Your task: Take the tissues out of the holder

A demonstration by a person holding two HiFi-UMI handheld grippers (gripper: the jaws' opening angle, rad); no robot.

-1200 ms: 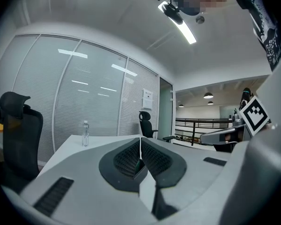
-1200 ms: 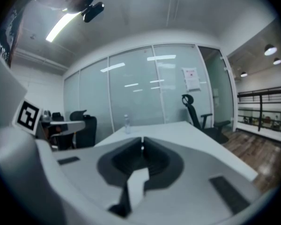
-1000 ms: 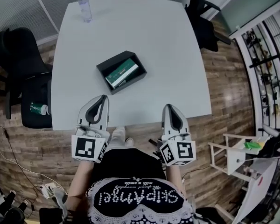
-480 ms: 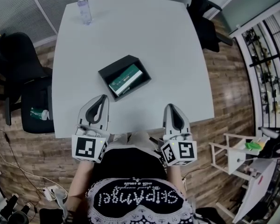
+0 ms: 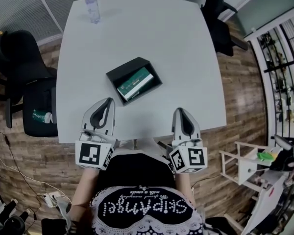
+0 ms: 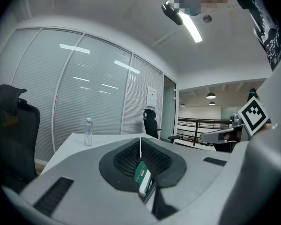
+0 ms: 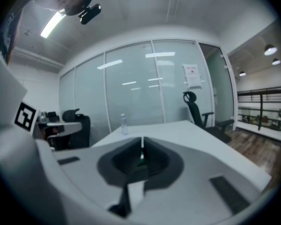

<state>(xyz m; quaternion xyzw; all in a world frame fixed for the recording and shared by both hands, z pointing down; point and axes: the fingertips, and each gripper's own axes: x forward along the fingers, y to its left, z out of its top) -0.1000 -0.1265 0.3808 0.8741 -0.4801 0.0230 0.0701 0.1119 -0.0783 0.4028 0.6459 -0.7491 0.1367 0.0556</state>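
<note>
Left jaws: pressed together, nothing pinched between them.
Right jaws: also pressed together, and empty.
Left gripper (image 5: 108,102): over the near edge of the counter (image 5: 161,38), pointing to the far side; close to the holder (image 5: 118,71) but not touching it.
Right gripper (image 5: 179,110): at the same near edge, to the right, further from the holder.
Tissues (image 5: 134,82): a green and white pack, lying flat inside the holder.
Holder: a black open box, turned at an angle, on the middle of the counter.
Bottle (image 5: 91,7): clear, upright, at the far left corner.
Chair (image 5: 19,53): black, at the left side of the counter.
</note>
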